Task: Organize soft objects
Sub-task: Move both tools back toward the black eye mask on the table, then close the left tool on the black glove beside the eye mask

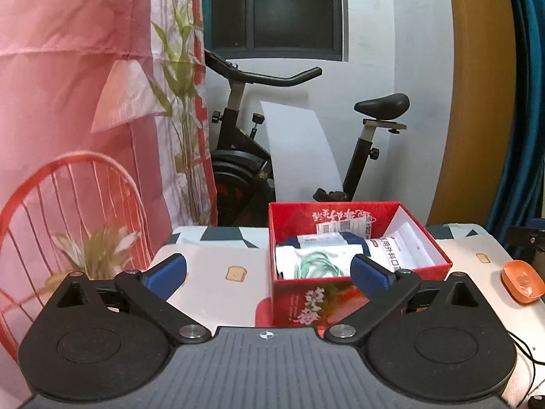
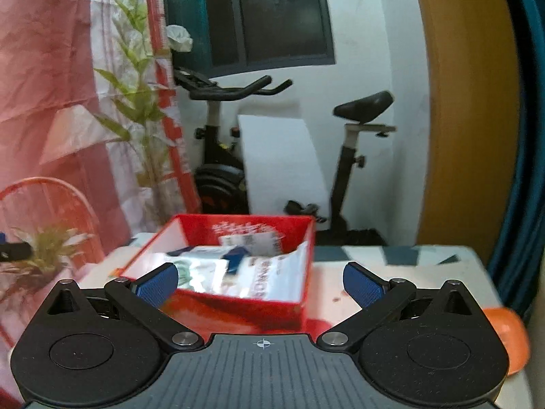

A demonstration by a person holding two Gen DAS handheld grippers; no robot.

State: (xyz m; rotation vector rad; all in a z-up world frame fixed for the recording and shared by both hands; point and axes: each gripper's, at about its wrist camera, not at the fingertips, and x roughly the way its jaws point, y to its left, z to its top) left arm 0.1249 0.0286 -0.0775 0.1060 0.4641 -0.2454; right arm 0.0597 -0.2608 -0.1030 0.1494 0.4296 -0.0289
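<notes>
Now we hold both grippers spread and empty: left gripper, right gripper. Soft packets lie inside the red box on the tabletop, at one o'clock from the left gripper. We judge packing nearly done; next needs another loose item located. Only the left view shows the green cord packet sharply; the right view is blurred, with the box at eleven o'clock.

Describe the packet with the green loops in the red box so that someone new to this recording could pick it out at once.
Start at the table in front of the exercise bike, where an open red box stands. Inside it, against the near wall, lies the clear white packet. Coiled mint-green loops show through it, while the packets beside it carry only printed text and blue bands.
</notes>
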